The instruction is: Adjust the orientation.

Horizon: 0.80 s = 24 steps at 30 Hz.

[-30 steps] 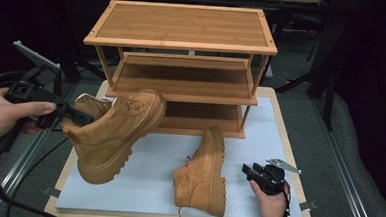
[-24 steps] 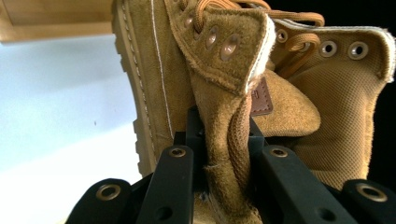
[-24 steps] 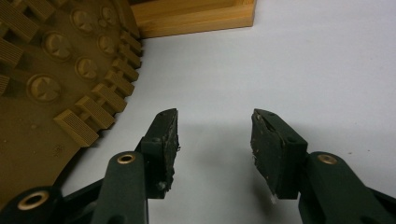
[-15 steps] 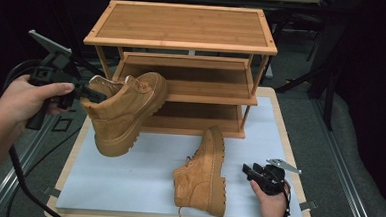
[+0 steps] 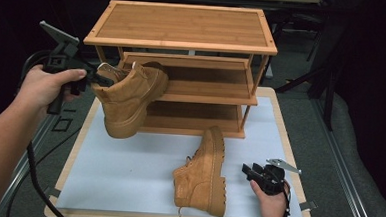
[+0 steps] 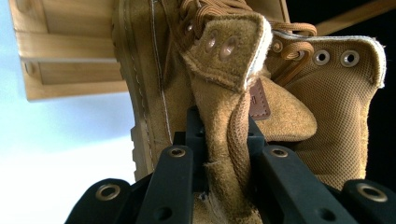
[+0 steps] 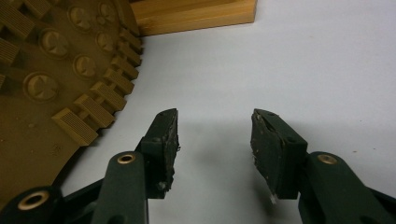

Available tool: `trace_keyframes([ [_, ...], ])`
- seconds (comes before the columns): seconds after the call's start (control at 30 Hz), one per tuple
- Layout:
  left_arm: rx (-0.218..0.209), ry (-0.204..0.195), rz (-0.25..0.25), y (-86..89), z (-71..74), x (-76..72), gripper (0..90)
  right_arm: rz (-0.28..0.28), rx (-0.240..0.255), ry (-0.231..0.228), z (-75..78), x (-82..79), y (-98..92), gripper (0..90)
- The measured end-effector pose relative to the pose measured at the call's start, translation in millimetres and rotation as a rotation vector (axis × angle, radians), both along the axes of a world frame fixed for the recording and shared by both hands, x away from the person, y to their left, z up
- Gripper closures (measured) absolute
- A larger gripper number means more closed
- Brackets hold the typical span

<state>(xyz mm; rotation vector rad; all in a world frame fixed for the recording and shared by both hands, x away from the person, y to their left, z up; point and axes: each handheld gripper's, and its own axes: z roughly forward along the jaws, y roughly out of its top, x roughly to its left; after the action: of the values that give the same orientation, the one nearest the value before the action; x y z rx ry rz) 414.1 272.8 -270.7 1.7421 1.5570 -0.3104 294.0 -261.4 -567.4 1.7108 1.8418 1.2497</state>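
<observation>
A tan suede boot [image 5: 131, 98] hangs in the air in front of the bamboo shoe rack [image 5: 185, 28], its toe over the left end of the middle shelf. My left gripper [image 5: 95, 78] is shut on the boot's collar flap [image 6: 224, 140], the black jaws pinching the suede from both sides. A second tan boot [image 5: 205, 171] lies on its side on the pale mat. Its lugged sole [image 7: 51, 79] faces my right gripper [image 7: 212, 135], which rests open on the mat just right of it with nothing between its pads. A hand holds the right gripper [image 5: 257, 173] near the front right corner.
The rack has a top board and two lower shelves [image 5: 202, 91]. It stands at the back of the light blue mat [image 5: 127, 170], which lies on a wooden board. A black cable [image 5: 32, 170] trails from the left gripper past the table's left edge.
The left hand has carried the held boot up and toward the rack, from low over the mat to the middle shelf's left end. The right gripper and lying boot stayed still.
</observation>
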Motion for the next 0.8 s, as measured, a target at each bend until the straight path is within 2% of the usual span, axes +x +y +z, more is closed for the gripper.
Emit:
trace_keyframes([
  [0.17, -0.013, -0.007, 0.032, -1.7, -3.0, 9.6, 79.8, -0.004, 0.003, -0.006, 0.3, -0.2, -0.8, 50.8],
  [0.27, -0.022, -0.025, 0.06, -4.6, -3.4, 14.3, 79.8, -0.008, 0.007, -0.01, 0.2, 0.1, -1.2, 50.8],
  [0.4, -0.041, -0.051, 0.102, -14.3, -5.2, 20.7, 79.9, -0.013, 0.016, -0.022, -0.1, 0.2, -2.0, 50.8],
  [0.47, -0.039, -0.066, 0.109, -19.7, -7.3, 23.3, 79.8, -0.015, 0.022, -0.024, 0.1, 0.3, -2.5, 50.8],
  [0.5, -0.032, -0.076, 0.096, -22.0, -8.9, 25.0, 79.8, -0.016, 0.025, -0.022, 0.1, 0.3, -2.8, 50.8],
  [0.57, -0.027, -0.078, 0.107, -29.8, -12.1, 27.4, 79.7, -0.017, 0.021, -0.015, 0.7, 0.0, -3.6, 50.8],
  [0.6, -0.009, -0.088, 0.117, -32.9, -13.8, 28.1, 79.6, -0.017, 0.021, -0.015, 0.7, -0.2, -4.0, 50.8],
  [0.7, -0.016, -0.113, 0.151, -36.6, -16.6, 27.8, 79.2, -0.016, 0.026, -0.022, -0.2, 0.5, -5.1, 50.8],
  [0.77, -0.026, -0.12, 0.138, -40.3, -20.5, 25.5, 78.5, -0.014, 0.03, -0.022, -0.4, 0.8, -4.9, 50.8],
  [0.8, -0.018, -0.126, 0.133, -44.9, -22.0, 22.8, 78.1, -0.012, 0.033, -0.02, -0.3, 0.8, -4.4, 50.8],
])
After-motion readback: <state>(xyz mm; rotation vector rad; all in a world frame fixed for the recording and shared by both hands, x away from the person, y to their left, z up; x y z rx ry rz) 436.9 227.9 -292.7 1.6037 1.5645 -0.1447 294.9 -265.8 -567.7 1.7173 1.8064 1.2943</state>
